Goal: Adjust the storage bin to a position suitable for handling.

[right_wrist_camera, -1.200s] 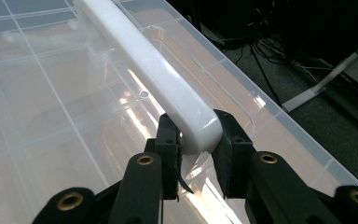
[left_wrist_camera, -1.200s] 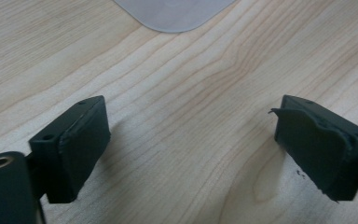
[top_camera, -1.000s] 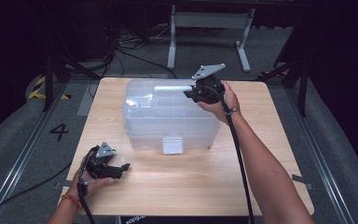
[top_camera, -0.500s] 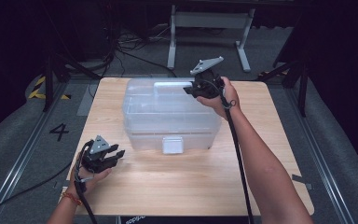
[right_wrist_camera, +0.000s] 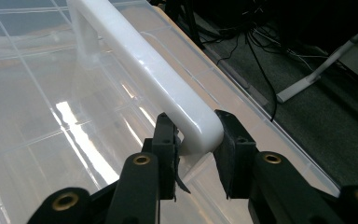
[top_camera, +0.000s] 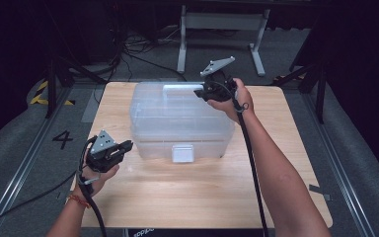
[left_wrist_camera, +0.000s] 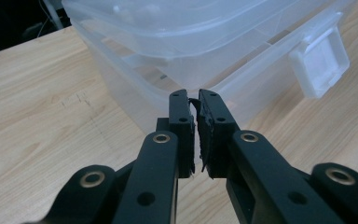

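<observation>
So we're at a wooden desk (top_camera: pixel 187 197) in a dark room. Nearest us, our left claw (top_camera: pixel 126 146) has just been closing on nothing, beside the clear bin (top_camera: pixel 177 123) mid-desk. Farther back, our right claw (right_wrist_camera: pixel 196 142) already clamps the white handle (right_wrist_camera: pixel 149 70). Front latch (top_camera: pixel 182 153) looks untouched, lifting's still ahead.

Bright overhead light on the table (top_camera: pixel 187 197), dark surroundings, glare streaks across the clear box lid (right_wrist_camera: pixel 74 121).

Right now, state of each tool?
Left tool: jaws just closed, shut, nothing between them.
Right tool: shut on the box's white handle.
</observation>
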Tool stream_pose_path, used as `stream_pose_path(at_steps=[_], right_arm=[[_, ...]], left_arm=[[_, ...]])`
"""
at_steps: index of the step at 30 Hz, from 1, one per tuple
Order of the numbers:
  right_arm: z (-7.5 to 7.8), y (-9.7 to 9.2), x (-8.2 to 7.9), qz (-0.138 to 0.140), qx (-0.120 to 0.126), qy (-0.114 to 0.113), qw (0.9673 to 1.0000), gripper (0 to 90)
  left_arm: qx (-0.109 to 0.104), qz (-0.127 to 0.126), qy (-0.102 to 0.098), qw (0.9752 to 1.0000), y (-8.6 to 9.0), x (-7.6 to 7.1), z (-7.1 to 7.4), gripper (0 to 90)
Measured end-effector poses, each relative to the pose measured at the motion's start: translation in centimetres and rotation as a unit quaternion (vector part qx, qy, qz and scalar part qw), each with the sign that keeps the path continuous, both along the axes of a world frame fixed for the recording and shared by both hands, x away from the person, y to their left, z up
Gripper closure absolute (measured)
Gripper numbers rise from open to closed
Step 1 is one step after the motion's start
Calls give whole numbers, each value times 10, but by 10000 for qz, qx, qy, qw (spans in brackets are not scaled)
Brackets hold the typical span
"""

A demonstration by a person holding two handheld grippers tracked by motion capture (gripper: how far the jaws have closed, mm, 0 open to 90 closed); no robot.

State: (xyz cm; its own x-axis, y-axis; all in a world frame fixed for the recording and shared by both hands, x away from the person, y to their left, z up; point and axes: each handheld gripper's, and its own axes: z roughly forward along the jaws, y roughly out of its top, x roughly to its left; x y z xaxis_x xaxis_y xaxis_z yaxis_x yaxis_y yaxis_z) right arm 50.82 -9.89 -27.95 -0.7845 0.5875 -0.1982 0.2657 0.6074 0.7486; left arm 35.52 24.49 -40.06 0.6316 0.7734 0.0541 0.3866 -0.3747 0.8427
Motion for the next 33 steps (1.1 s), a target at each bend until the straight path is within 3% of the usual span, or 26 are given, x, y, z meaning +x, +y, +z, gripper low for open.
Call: stream_pose_path(at_steps=[7,20,24,33], right_arm=[[0,0,0,-10,-9,-15,10000,714],[0,0,-1,-67,19,-18,10000,713],[-2,-1,-3,-112,61,-120,9998,688],[3,-24,-18,-158,204,-299,9992,630]], left_arm=[[-216,-33,-69,9997,-2,7,4,886],[-299,94,-141,9994,-5,14,2,896],[-274,124,-167,9994,-5,14,2,897],[-215,90,-195,9995,-5,14,3,897]])
